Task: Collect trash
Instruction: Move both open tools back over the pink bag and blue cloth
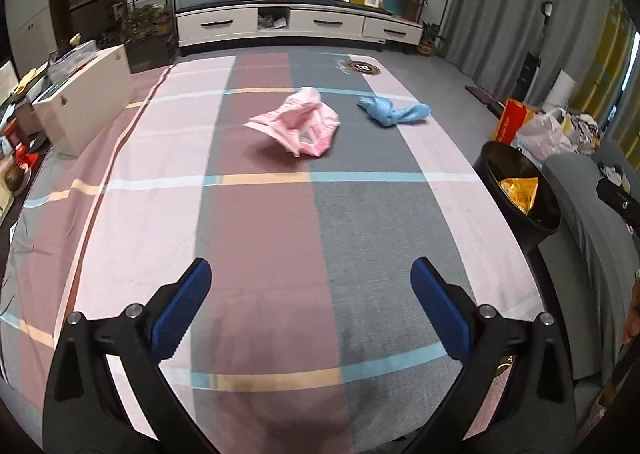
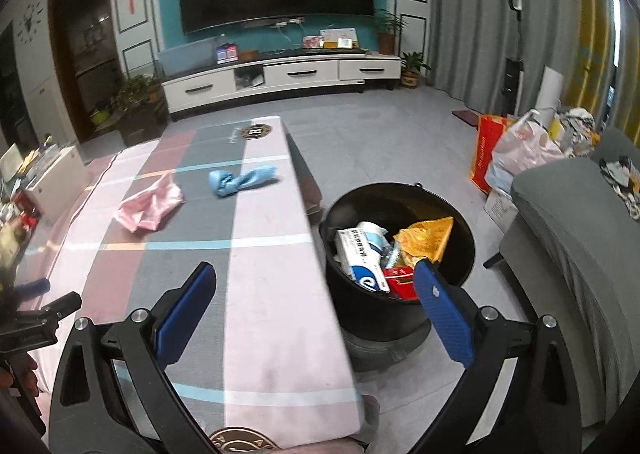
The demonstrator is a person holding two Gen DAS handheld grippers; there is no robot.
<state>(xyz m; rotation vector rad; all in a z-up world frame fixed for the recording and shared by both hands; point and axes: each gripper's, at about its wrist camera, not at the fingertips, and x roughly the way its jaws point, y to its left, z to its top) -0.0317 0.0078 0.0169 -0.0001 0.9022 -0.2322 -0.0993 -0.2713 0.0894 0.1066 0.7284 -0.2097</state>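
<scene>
The pink plastic bag at twelve o'clock looks light, limp (slippery too); pinch a raised fold. Left gripper and right gripper gape empty.

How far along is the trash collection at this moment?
Done: the black bin already holds a yellow wrapper and boxes. In hand: nothing; left gripper and right gripper are open and empty. Left: pink bag and blue bag on the table.

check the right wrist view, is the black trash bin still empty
No, the black trash bin already holds a white and blue box, a yellow wrapper and a red packet.
</scene>
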